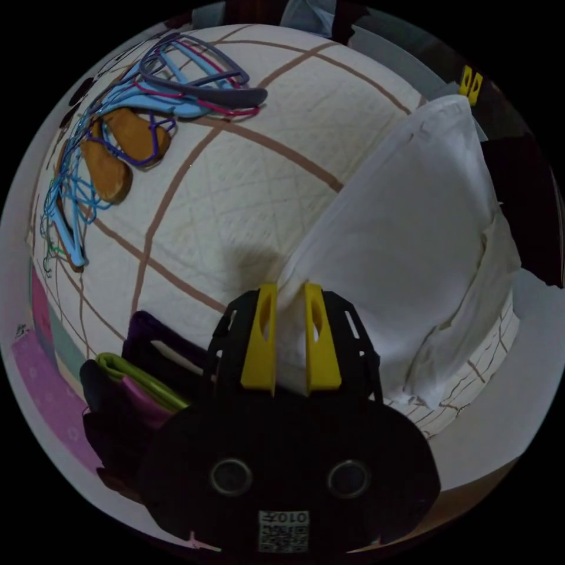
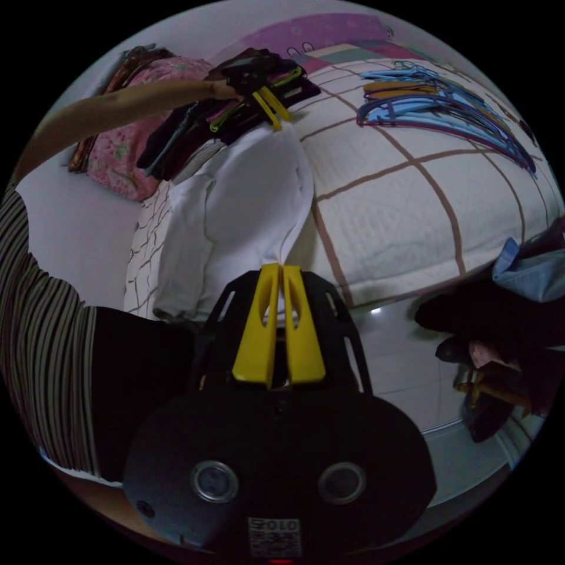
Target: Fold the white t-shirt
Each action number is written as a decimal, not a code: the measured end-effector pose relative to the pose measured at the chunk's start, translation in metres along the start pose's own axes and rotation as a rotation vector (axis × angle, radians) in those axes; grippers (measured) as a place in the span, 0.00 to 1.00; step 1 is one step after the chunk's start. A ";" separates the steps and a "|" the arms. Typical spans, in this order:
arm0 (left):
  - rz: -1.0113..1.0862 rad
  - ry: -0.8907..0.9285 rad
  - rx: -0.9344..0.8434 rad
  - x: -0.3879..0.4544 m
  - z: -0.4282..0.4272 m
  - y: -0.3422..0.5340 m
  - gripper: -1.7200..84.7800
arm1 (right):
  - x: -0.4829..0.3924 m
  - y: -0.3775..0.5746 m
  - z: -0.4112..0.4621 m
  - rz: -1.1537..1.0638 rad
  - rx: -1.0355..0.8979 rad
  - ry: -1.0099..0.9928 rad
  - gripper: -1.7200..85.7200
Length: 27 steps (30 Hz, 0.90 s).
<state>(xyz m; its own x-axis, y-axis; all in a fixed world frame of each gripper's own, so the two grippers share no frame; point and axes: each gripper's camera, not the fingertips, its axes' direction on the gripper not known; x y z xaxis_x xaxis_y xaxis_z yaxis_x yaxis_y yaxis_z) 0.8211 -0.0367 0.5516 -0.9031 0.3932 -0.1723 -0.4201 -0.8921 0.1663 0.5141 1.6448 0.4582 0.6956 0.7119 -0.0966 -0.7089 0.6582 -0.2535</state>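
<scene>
— Judging from how the cloth lies, how far is the fold taken?

— Partway, it seems. The white t-shirt [image 1: 412, 235] is already narrowed into a long panel, with what looks like a side or sleeve turned in along the edge away from the bed's middle. One end is lifted off the bed [image 1: 247, 194]; the rest is draped over the bed's edge beneath.

— How are the tongs set?

— The left tongs [image 1: 290, 335] are closed on a bunched corner of the shirt, cloth being pinched between both yellow jaws. The right tongs [image 2: 279, 321] are likewise clamped on the opposite corner, a thin fold of fabric being held in the narrow gap. The raised edge is stretched between the two pairs.

— And what is left?

— The lifted end is yet to be laid over the lower part, by the look of it, and a last halving may be needed after that. Whether the far side is turned in as well cannot be told.

— Anything else nearby?

— A heap of hangers [image 1: 147, 106] is spread on the bed well beyond the tongs, and dark folded clothes [image 1: 135, 376] are stacked just beside the left tongs.
</scene>
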 end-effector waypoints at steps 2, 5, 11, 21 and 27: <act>-0.014 0.006 -0.006 0.000 -0.001 0.005 0.08 | -0.010 0.002 0.000 0.005 0.004 -0.004 0.06; -0.031 0.021 -0.012 0.001 -0.003 0.013 0.06 | -0.028 0.005 0.002 0.011 0.003 -0.006 0.06; -0.051 0.045 -0.007 0.018 -0.016 0.039 0.03 | -0.069 0.006 0.007 0.012 0.009 -0.015 0.06; -0.191 -0.054 0.021 0.088 -0.057 0.119 0.02 | -0.187 0.005 0.007 -0.084 0.039 -0.042 0.06; -0.304 -0.164 0.039 0.169 -0.093 0.195 0.02 | -0.301 0.001 0.007 -0.227 0.042 -0.020 0.06</act>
<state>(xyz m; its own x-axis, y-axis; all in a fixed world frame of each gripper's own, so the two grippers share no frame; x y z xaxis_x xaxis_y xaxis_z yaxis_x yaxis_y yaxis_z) 0.5949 -0.1648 0.4645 -0.7369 0.6732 -0.0617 -0.6725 -0.7206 0.1689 0.3031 1.4333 0.4941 0.8359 0.5484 -0.0223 -0.5386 0.8117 -0.2258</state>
